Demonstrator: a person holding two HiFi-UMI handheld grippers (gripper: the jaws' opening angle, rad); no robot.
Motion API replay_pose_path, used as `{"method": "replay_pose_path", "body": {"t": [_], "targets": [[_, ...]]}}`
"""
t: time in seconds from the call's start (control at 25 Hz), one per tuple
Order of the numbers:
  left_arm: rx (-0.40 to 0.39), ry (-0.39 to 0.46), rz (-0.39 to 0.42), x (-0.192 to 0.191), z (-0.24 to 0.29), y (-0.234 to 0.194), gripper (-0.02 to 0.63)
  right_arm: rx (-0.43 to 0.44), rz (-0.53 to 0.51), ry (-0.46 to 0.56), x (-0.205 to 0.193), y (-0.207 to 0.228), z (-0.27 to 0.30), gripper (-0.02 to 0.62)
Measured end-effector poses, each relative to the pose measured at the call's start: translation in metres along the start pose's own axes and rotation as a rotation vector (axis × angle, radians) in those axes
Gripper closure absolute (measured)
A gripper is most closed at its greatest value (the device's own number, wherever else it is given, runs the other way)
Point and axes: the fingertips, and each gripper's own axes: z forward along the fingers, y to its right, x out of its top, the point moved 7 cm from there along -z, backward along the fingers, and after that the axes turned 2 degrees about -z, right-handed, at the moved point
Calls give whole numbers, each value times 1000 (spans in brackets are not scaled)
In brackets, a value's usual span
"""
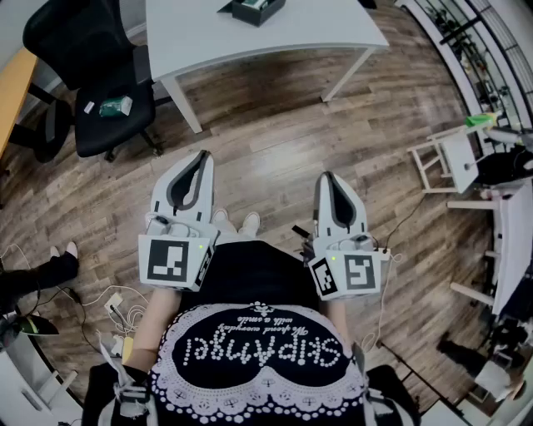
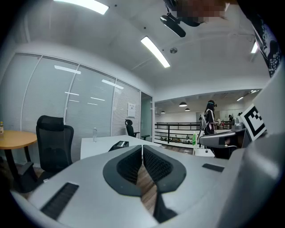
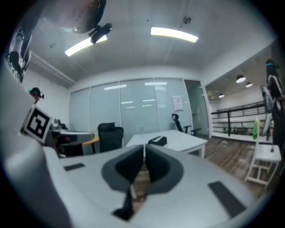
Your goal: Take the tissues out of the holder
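The tissue holder (image 1: pixel 256 8), a dark box, sits on the white table (image 1: pixel 333 29) at the far end of the head view, well ahead of both grippers. My left gripper (image 1: pixel 202 156) and right gripper (image 1: pixel 327 176) are held close to my body over the wooden floor, both shut and empty. In the left gripper view the shut left gripper (image 2: pixel 142 147) points toward the table, with the tissue holder (image 2: pixel 119 144) small beyond it. The right gripper (image 3: pixel 144 146) in its own view is also closed on nothing, and the tissue holder (image 3: pixel 157 141) lies on the table behind it.
A black office chair (image 1: pixel 92 66) with a small green item (image 1: pixel 115 106) on its seat stands left of the table. An orange table edge (image 1: pixel 12 91) is at far left. White stools and racks (image 1: pixel 454 158) stand at right. Cables (image 1: pixel 117 308) lie on the floor.
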Motion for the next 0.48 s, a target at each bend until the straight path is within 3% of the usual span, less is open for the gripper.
{"method": "replay_pose_path", "body": {"t": [0.48], "targets": [[6, 5, -3, 5, 4, -3, 574, 10, -5, -16, -3, -3, -2, 560]]}}
